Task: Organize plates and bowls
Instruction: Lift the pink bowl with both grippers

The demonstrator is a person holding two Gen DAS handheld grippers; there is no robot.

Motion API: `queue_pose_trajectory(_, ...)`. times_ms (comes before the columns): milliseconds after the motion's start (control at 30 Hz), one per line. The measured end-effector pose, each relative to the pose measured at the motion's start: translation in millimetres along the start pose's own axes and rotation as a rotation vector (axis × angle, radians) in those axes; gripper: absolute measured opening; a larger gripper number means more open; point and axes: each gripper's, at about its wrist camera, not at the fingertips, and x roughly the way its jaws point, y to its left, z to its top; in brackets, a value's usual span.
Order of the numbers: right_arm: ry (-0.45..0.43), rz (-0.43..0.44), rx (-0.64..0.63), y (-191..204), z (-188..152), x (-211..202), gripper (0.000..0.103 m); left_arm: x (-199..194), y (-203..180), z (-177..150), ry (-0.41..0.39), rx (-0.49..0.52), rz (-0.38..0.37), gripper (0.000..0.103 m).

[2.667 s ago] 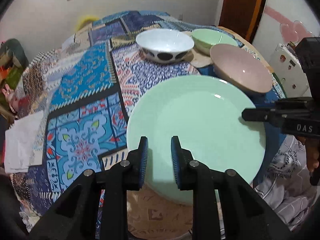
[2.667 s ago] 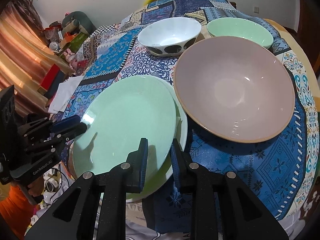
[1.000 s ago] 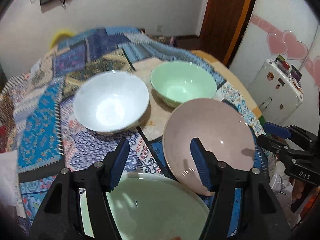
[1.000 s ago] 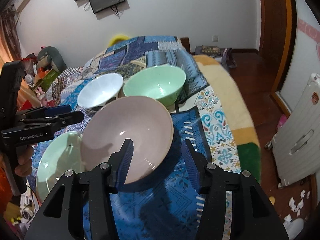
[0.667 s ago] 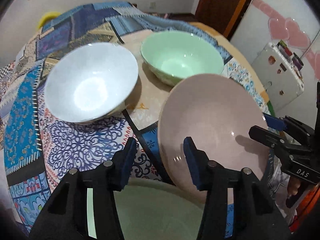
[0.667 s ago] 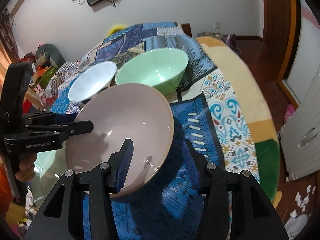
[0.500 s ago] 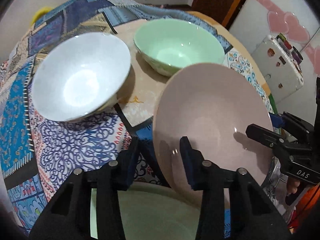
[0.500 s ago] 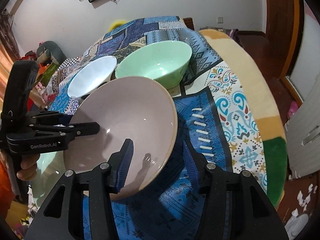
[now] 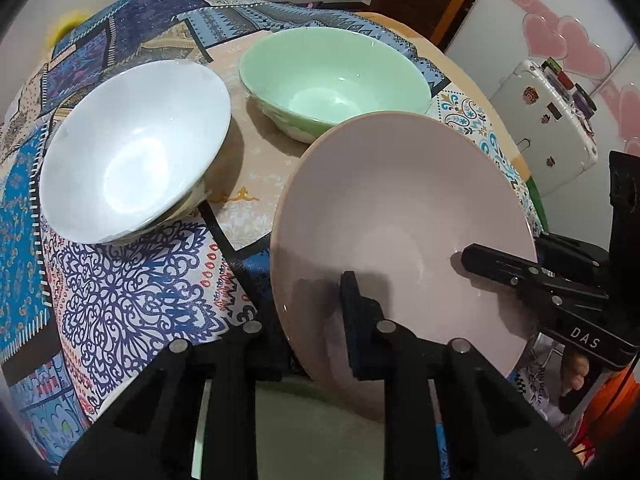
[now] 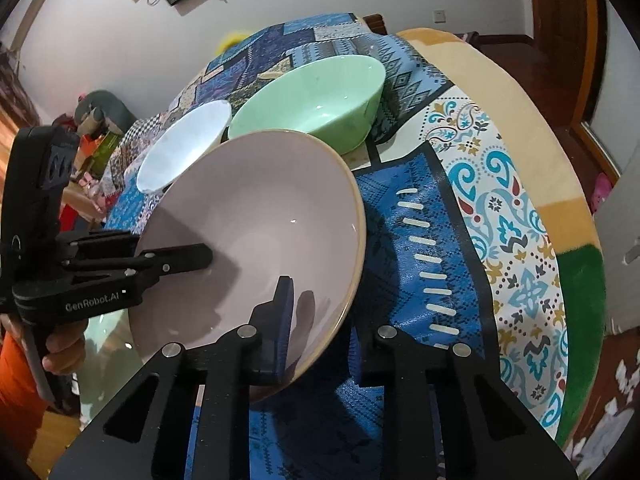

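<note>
**Pink bowl pinched at two points on its rim**

Pictured near the front edge of the table, on a patterned blue tablecloth [image 9: 132, 304]: pink bowl [image 9: 400, 216], wide and shallow, just in front of a green bowl [image 9: 336, 84] and to the right of a white bowl [image 9: 132, 152]. Nipped on its near left rim by the left gripper [image 9: 312, 320], one finger inside the bowl and the other outside and beneath, with nothing between them but the bowl's wall. Taken the same way on the right rim by the right gripper [image 10: 320, 332], closed tight on the wall. Overlapping a pale green plate [image 9: 288, 432] at the bottom of the left wrist view; impossible to tell whether resting on it or raised clear.

Probably glazed ceramic, judging by the sheen: stiff, breakable, fairly heavy for its width, and slick under the pads. Best held as here, at two well-separated points of the rim, with the pads well over the lip rather than at its very edge. Worth keeping level and moving both hands together, to avoid levering the rim out of either grip. Likely bound for a stack with the other bowls, though no sign yet of which.
</note>
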Motion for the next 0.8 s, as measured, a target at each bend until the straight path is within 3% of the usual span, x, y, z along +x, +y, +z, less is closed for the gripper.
queue_pose_trajectory(367, -0.069, -0.009, 0.033, 3.9, 4.8, -27.2, 0.02, -30.8, -21.5, -4.0, -0.091, 0.048, 0.041, 0.021)
queue_pose_trajectory(800, -0.144, 0.016, -0.042, 50.7, 11.7, -50.8, 0.02, -96.0, -10.8, -30.0, -0.208, -0.008, 0.063, 0.021)
